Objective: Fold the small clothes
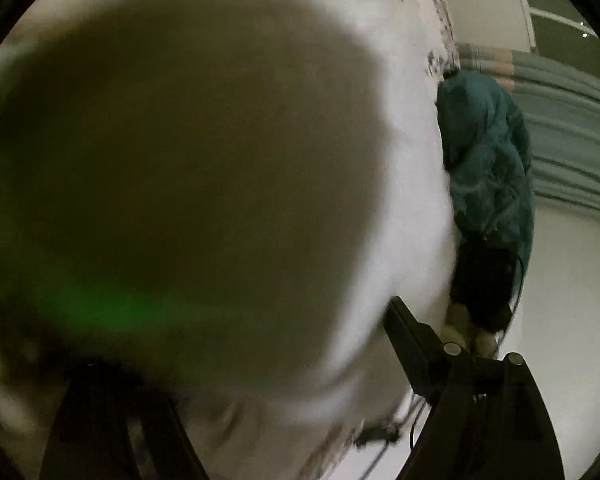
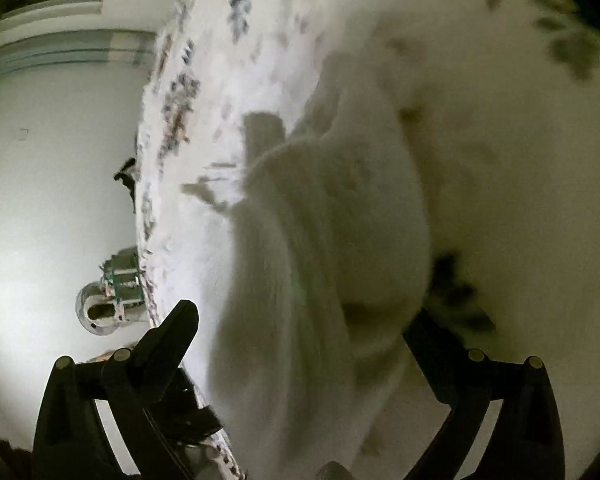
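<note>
A white garment (image 2: 328,248) hangs bunched and blurred between the fingers of my right gripper (image 2: 300,312). The jaws stand wide apart, the left finger (image 2: 172,336) bare and the right finger (image 2: 432,344) partly behind the cloth. In the left wrist view a pale cloth (image 1: 172,152) lies right against the lens and hides most of the view. Of my left gripper (image 1: 260,360) I see the right finger (image 1: 412,344) clearly and the left finger (image 1: 100,412) dimly under the cloth. The jaws look spread. Whether either gripper pinches the cloth is hidden.
A white bed sheet with a blue floral print (image 2: 204,92) lies under both grippers. A teal garment (image 1: 488,160) hangs off the bed edge above a black object (image 1: 484,280). Pale floor (image 2: 52,200), a white appliance (image 2: 100,312) and striped curtains (image 1: 572,132) lie beyond.
</note>
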Available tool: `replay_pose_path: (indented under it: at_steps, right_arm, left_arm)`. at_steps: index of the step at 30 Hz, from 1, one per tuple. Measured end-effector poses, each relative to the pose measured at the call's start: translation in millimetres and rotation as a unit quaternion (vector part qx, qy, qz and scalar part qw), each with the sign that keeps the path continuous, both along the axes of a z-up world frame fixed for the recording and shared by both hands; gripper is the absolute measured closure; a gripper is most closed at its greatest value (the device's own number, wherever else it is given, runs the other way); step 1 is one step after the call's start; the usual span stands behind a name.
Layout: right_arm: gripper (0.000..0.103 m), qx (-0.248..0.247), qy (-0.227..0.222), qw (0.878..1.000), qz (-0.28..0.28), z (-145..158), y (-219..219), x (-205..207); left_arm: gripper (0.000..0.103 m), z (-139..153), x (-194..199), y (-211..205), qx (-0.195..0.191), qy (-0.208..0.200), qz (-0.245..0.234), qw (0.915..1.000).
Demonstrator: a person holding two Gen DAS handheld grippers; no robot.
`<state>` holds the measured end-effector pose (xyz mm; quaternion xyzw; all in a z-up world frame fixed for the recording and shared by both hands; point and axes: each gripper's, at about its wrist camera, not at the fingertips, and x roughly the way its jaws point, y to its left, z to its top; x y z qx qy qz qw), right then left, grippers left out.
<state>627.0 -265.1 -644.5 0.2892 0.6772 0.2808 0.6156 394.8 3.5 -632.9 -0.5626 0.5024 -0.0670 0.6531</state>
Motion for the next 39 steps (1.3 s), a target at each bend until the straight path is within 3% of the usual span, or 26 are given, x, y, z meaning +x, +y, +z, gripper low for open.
replay_pose_path:
  at_steps: [2, 3, 4, 5, 6, 8, 10, 14, 16, 17, 20, 21, 22, 24, 26, 27, 29, 31, 34, 37, 39]
  right_arm:
    - [0.000, -0.005, 0.003, 1.000, 0.008, -7, 12, 5]
    - [0.002, -0.004, -0.001, 1.000, 0.008, -7, 15, 6]
    - [0.015, 0.000, -0.009, 1.000, 0.005, -6, 17, 4]
    - [0.034, 0.002, -0.019, 1.000, -0.001, -3, 18, 2]
    - [0.063, -0.006, -0.024, 1.000, -0.006, -2, 18, -4]
    - [0.074, -0.010, -0.036, 0.999, -0.034, 5, 15, -19]
    - [0.079, -0.019, -0.054, 0.996, -0.064, 25, 11, -46]
    - [0.081, -0.025, -0.039, 0.991, -0.129, 58, 14, -141]
    - [0.081, -0.027, -0.012, 0.988, -0.152, 63, 23, -192]
    - [0.080, -0.036, 0.004, 0.987, -0.158, 61, 34, -219]
    - [0.062, -0.051, 0.085, 0.981, -0.168, 32, 56, -262]
    - [0.047, -0.059, 0.106, 0.978, -0.169, 25, 56, -267]
    - [0.041, -0.065, 0.107, 0.977, -0.171, 25, 54, -267]
    - [0.040, -0.082, 0.088, 0.979, -0.167, 41, 40, -264]
    - [0.040, -0.123, 0.064, 0.980, -0.145, 64, 24, -258]
    - [0.040, -0.148, 0.045, 0.979, -0.135, 78, 15, -254]
    - [0.036, -0.179, 0.011, 0.976, -0.121, 103, -4, -242]
    - [0.035, -0.180, -0.015, 0.978, -0.106, 120, -9, -219]
    - [0.035, -0.165, -0.044, 0.983, -0.072, 124, 9, -170]
    - [0.035, -0.158, -0.051, 0.986, -0.024, 99, 56, -117]
    - [0.035, -0.164, -0.011, 0.986, 0.000, 62, 81, -89]
  left_arm:
    - [0.028, 6, 9, 5, 0.003, -0.018, 0.032, 0.9993]
    - [0.054, 12, 14, 9, 0.008, -0.027, 0.040, 0.9988]
    - [0.066, 17, 17, 13, 0.008, -0.034, 0.040, 0.9986]
    - [0.068, 25, 21, 20, 0.009, -0.046, 0.036, 0.9982]
    - [0.071, 32, 23, 27, 0.010, -0.051, 0.030, 0.9982]
    - [0.073, 51, 31, 42, 0.012, -0.053, 0.000, 0.9985]
    - [0.074, 77, 39, 58, 0.039, -0.057, -0.049, 0.9964]
    - [0.074, 112, 51, 84, 0.079, -0.055, -0.145, 0.9847]
    - [0.071, 112, 51, 89, 0.110, -0.032, -0.195, 0.9741]
    - [0.069, 104, 53, 88, 0.129, -0.010, -0.231, 0.9644]
    - [0.065, 78, 47, 92, 0.151, 0.042, -0.255, 0.9540]
    - [0.060, 76, 45, 96, 0.158, 0.047, -0.250, 0.9541]
    - [0.060, 82, 42, 97, 0.172, 0.046, -0.243, 0.9535]
    - [0.058, 106, 33, 95, 0.211, 0.026, -0.227, 0.9504]
    - [0.034, 131, 11, 96, 0.263, 0.011, -0.208, 0.9420]
    - [0.018, 140, -7, 99, 0.283, 0.007, -0.193, 0.9395]
    - [0.012, 145, -48, 112, 0.303, 0.015, -0.158, 0.9397]
    - [0.011, 127, -81, 123, 0.317, 0.038, -0.138, 0.9377]
    - [0.011, 80, -125, 131, 0.365, 0.100, -0.129, 0.9168]
    - [0.011, 37, -160, 141, 0.376, 0.146, -0.106, 0.9091]
    - [0.011, 29, -167, 144, 0.382, 0.136, -0.101, 0.9086]
